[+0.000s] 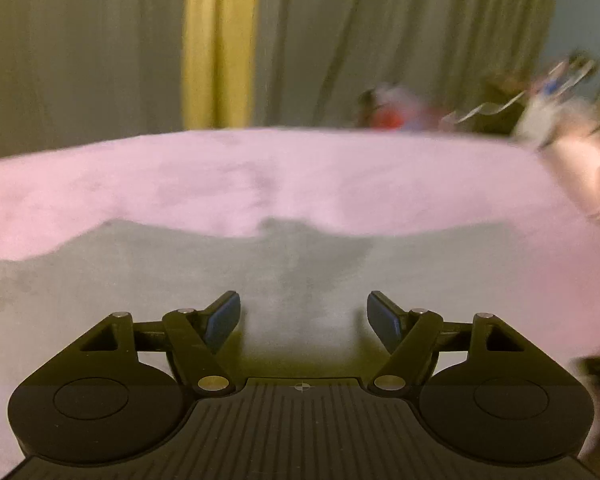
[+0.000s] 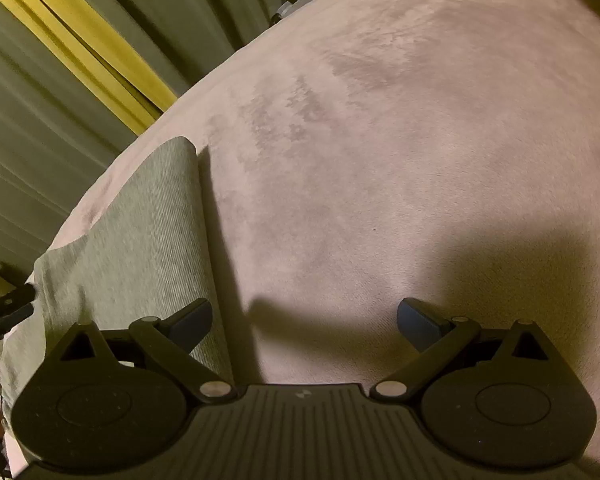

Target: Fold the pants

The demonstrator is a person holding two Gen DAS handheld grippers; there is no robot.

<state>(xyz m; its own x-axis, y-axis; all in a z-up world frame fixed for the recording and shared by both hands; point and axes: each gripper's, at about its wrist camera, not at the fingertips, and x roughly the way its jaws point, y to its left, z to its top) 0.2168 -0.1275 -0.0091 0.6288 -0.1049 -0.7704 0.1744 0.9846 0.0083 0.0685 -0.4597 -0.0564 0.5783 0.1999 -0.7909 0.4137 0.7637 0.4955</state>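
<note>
Grey pants (image 1: 180, 280) flat on pink bedspread (image 1: 300, 176), under and ahead of left gripper (image 1: 303, 320); left of right gripper (image 2: 304, 324).

Both sets of jaws spread wide, gripping nothing. Ribbed, soft knit with a rounded folded edge; plush, mottled cover; pleated drab curtain (image 2: 40, 128) with yellow stripe behind.
</note>
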